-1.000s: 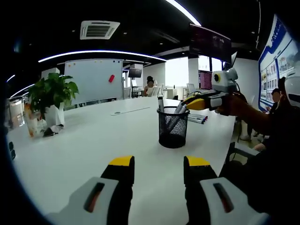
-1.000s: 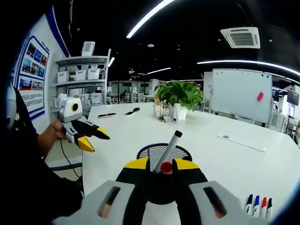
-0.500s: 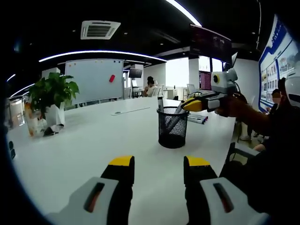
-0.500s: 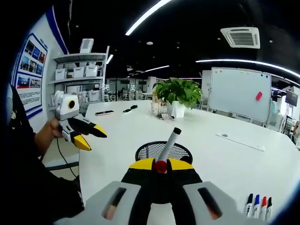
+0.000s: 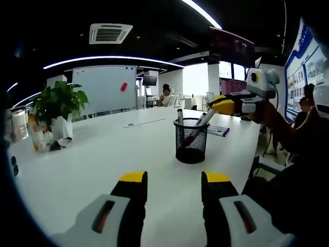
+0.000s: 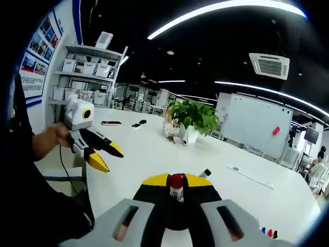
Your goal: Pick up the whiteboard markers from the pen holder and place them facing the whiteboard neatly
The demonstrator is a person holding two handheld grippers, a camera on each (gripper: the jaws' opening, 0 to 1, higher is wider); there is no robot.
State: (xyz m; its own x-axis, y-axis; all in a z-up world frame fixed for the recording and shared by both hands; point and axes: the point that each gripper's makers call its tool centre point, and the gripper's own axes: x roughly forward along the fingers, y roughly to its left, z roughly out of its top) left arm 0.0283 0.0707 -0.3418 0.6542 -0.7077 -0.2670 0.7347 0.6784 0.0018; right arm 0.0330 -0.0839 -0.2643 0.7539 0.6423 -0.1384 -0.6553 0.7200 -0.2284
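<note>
A black mesh pen holder (image 5: 190, 142) stands on the white table (image 5: 92, 159). One marker (image 5: 180, 115) sticks up from it. My right gripper (image 5: 218, 106) hovers above the holder's right rim, shut on a second marker (image 5: 203, 120) that hangs slanted into the holder. In the right gripper view that marker's red end sits between the shut jaws of my right gripper (image 6: 177, 179), and its far tip (image 6: 205, 174) pokes out beyond them. My left gripper (image 5: 175, 184) stands open over the table, short of the holder. It appears held by a hand as my left gripper (image 6: 103, 155). The whiteboard (image 5: 105, 88) stands far back.
Several markers (image 5: 218, 130) lie in a row on the table behind the holder, also visible as markers (image 6: 267, 232). A potted plant (image 5: 56, 105) stands at the left, near small items. A person sits in the background beyond the table. Shelves (image 6: 95, 64) line the far wall.
My right gripper has closed on the red-ended marker and risen, drawing it up out of the holder. The left gripper has stayed put.
</note>
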